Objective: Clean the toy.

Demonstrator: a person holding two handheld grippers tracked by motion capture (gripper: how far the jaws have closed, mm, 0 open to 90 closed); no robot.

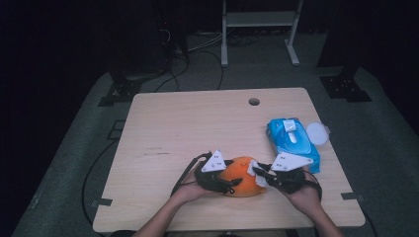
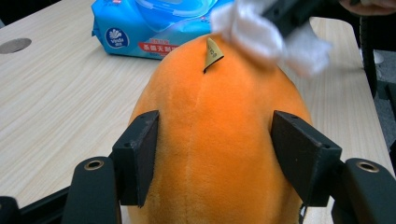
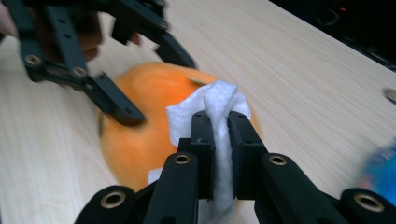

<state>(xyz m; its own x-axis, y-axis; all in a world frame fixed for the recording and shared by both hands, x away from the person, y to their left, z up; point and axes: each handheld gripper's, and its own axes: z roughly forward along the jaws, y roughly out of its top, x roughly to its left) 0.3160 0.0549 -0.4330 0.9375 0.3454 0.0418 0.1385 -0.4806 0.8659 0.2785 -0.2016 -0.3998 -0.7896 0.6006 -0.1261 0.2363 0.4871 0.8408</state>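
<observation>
**Plush toy braced for a wipe**

The left gripper (image 2: 212,154) has its fingers (image 2: 140,156) clamped on the orange plush toy (image 2: 215,140), steadying it on the surface (image 1: 197,123) near the front edge. The right gripper (image 3: 220,140) pinches a white wipe (image 3: 217,105) tight against the toy's top, probably to clean it. The blue wipes pack (image 1: 292,140) lies nearby.

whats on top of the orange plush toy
A white wipe, pinched in the right gripper, rests on the orange plush toy. A small tag sticks up beside it. The fabric beneath the wipe is covered.
</observation>
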